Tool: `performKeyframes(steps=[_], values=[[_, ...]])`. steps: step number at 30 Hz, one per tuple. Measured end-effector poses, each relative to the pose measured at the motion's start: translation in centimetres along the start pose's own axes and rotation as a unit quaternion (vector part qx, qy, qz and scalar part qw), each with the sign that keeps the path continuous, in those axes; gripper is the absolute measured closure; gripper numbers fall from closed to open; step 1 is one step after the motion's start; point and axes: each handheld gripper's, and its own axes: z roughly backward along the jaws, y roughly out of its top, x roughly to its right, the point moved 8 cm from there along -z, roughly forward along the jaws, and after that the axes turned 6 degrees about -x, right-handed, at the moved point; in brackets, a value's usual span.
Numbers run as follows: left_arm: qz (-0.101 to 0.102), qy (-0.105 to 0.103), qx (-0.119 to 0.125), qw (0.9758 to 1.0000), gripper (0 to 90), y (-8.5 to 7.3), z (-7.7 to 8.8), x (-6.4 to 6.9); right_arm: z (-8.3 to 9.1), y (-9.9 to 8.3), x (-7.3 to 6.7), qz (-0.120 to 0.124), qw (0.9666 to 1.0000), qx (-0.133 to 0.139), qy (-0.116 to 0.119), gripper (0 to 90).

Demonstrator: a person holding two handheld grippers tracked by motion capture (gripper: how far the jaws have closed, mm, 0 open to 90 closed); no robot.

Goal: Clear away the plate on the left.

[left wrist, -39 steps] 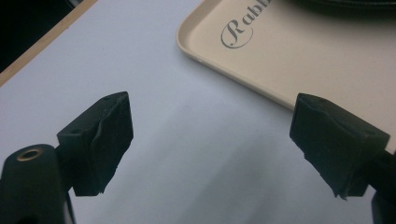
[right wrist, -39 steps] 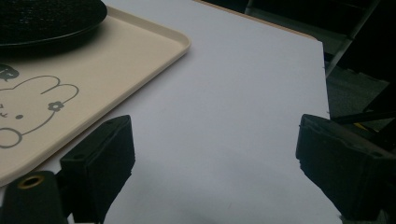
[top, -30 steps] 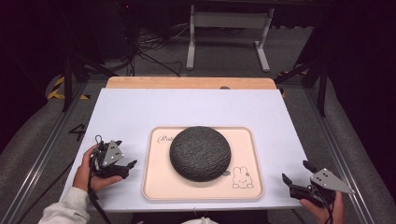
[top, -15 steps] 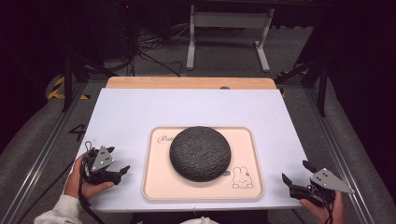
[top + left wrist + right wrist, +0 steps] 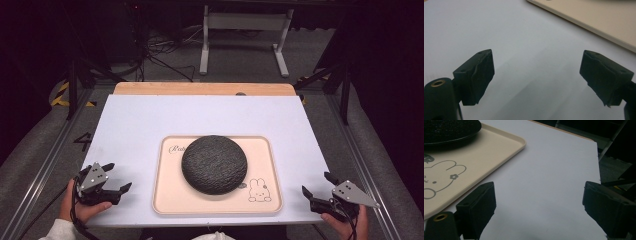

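Note:
A dark round textured plate (image 5: 214, 163) lies upside down on a cream tray (image 5: 170, 200) with a rabbit drawing, at the front middle of the white table (image 5: 150, 120). My left gripper (image 5: 116, 177) rests open at the table's front left corner, left of the tray, with nothing between its jaws. Its own view has my left gripper (image 5: 536, 75) over bare table, the tray (image 5: 599, 20) edge at the upper right. My right gripper (image 5: 319, 185) is open at the front right corner. From the right gripper (image 5: 539, 202) view, the tray (image 5: 486, 157) and plate (image 5: 449, 130) lie to the upper left.
A wooden strip (image 5: 200, 89) runs along the table's far edge. Metal frame rails (image 5: 45, 165) flank the table on both sides. A stand (image 5: 245, 35) and cables (image 5: 160, 55) sit on the floor beyond.
My left gripper has drawn back toward the front left corner of the table, away from the tray. The right gripper has stayed in place.

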Motion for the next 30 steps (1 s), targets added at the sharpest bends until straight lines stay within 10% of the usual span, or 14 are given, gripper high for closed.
performKeyframes(steps=[30], values=[[-0.009, 0.002, -0.005, 0.9999, 14.3, -0.01, 0.15, 0.44, 0.04, 0.03, 0.03, 0.002, 1.0000, 0.001, -0.001, 12.3]])
